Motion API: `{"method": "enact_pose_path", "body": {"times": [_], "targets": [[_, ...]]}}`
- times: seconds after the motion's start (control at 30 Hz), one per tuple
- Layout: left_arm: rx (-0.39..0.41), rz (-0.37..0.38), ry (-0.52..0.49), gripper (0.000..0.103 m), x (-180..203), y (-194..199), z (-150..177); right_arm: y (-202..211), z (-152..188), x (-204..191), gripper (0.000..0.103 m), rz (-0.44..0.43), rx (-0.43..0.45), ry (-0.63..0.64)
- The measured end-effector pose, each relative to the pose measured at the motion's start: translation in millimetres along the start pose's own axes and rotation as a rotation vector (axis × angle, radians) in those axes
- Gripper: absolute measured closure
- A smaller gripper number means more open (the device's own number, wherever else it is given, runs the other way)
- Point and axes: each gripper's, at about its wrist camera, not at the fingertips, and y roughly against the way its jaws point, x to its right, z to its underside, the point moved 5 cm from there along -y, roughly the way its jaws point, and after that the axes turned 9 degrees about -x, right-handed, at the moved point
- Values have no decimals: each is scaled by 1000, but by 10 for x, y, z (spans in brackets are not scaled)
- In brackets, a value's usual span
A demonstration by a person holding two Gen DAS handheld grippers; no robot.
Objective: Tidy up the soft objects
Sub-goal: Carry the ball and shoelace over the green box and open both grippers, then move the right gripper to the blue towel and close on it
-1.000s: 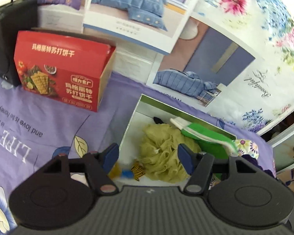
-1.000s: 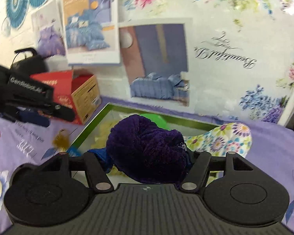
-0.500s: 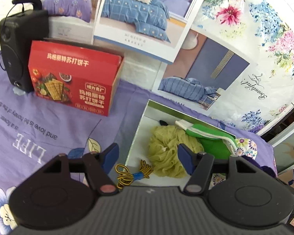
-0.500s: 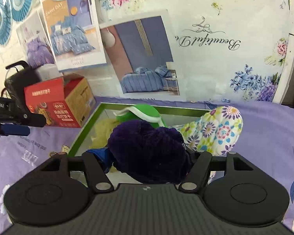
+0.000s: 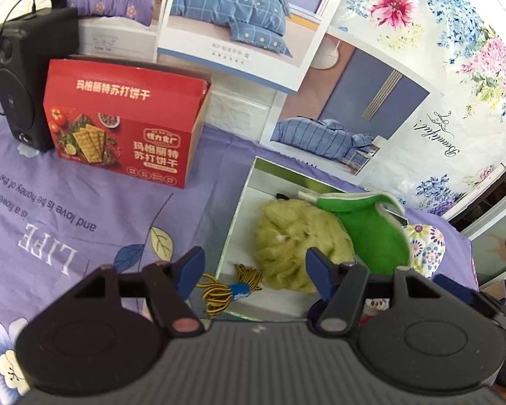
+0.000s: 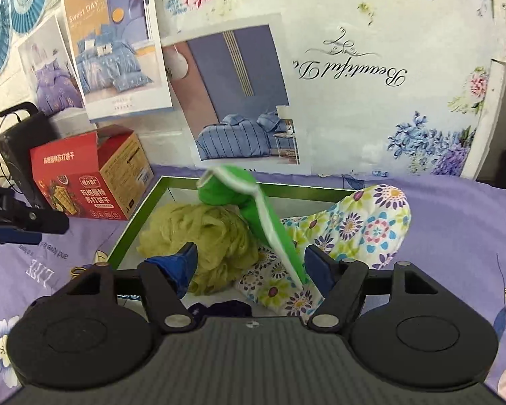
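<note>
A green-rimmed box on the purple sheet holds an olive bath pouf, a green mitt and a floral mitt. A dark purple plush lies in the box just below my right gripper, which is open and empty above it. In the left wrist view the pouf, the green mitt and a yellow-black cord bundle on the box's near rim show. My left gripper is open and empty over the box's near-left corner.
A red cracker box and a black speaker stand at the back left on the sheet. Posters cover the wall behind. The left gripper shows in the right wrist view at the left edge.
My right gripper has opened and let the dark purple plush drop into the box. My left gripper has drawn back and up; the cord bundle now lies on the box's near rim.
</note>
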Motion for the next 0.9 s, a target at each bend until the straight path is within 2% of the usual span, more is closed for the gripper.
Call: {"method": "enact_pose_path", "body": {"times": [0.1, 0.27, 0.4, 0.53, 0.63, 0.73, 0.9], "targets": [[12, 8, -13, 38, -87, 141, 107, 344, 164, -71, 47, -11, 80, 26], [50, -16, -59, 38, -273, 459, 446, 931, 676, -208, 47, -31, 181, 73], [50, -34, -81, 38, -456, 610, 847, 1126, 1156, -248, 46, 7, 170, 78], [10, -63, -107, 38, -585, 611, 1322, 1153, 1656, -287, 46, 45, 122, 54], [-31, -96, -156, 38, -620, 529, 1711, 1115, 2034, -327, 46, 44, 72, 29], [-70, -105, -184, 38, -667, 433, 2068, 1090, 2382, -403, 46, 4, 35, -4], [-132, -80, -123, 38, -818, 295, 2505, 1081, 2839, -485, 46, -22, 27, -110]]}}
